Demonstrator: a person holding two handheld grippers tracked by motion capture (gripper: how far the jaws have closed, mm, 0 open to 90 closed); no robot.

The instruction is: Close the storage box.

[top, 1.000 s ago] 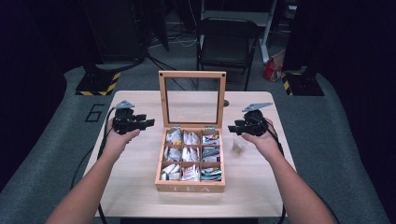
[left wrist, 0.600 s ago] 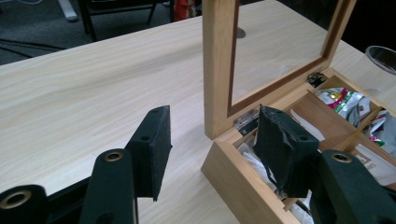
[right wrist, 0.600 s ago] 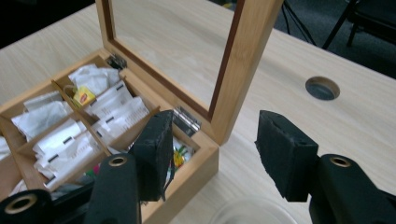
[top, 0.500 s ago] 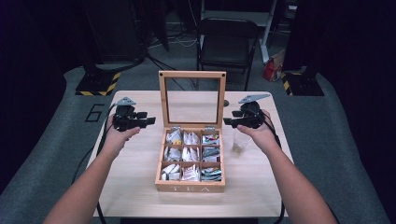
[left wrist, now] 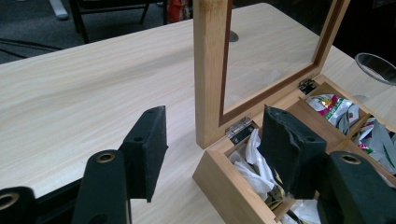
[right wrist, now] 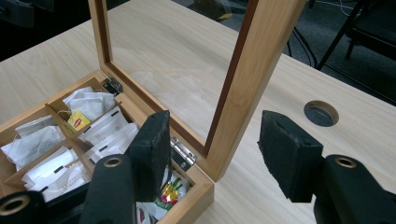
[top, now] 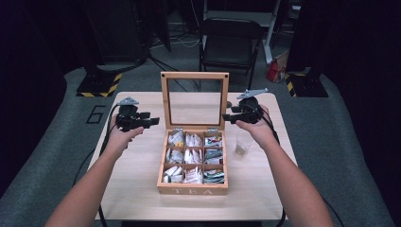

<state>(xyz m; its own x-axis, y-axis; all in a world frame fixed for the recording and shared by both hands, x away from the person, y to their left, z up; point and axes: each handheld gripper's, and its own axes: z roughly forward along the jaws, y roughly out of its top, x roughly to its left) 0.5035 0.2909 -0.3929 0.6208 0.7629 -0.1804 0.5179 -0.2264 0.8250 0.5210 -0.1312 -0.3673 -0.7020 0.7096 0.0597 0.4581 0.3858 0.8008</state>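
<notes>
Wooden tea box (top: 193, 163) on the table (top: 137, 179), lid (top: 194, 98) swung up and standing upright on small metal hinges (left wrist: 239, 128), a light wood frame lined with a darker strip around a clear pane. Below it, six compartments in a grid, stuffed with white and coloured tea bags (right wrist: 91, 105), and "TEA" lettered on the front wall. Left gripper (top: 152, 122) level at the lid's left edge, right gripper (top: 228, 117) level at its right edge, both pointed inward toward the frame. Seen along the left gripper (left wrist: 215, 144): jaws about half open and just widened, nothing clamped, the lid's near post rising in the gap between the pads without touching either, one pad over bare table, the other over the box's corner compartment. Seen along the right gripper (right wrist: 212, 151): jaws likewise about half open after widening, empty, the lid's other post standing in the gap clear of both pads, one pad above the bags at the hinge corner, the other above open table short of a round hole (right wrist: 321, 113). Clear cup (top: 243, 143) just under the right hand (top: 257, 127), beside the box.
</notes>
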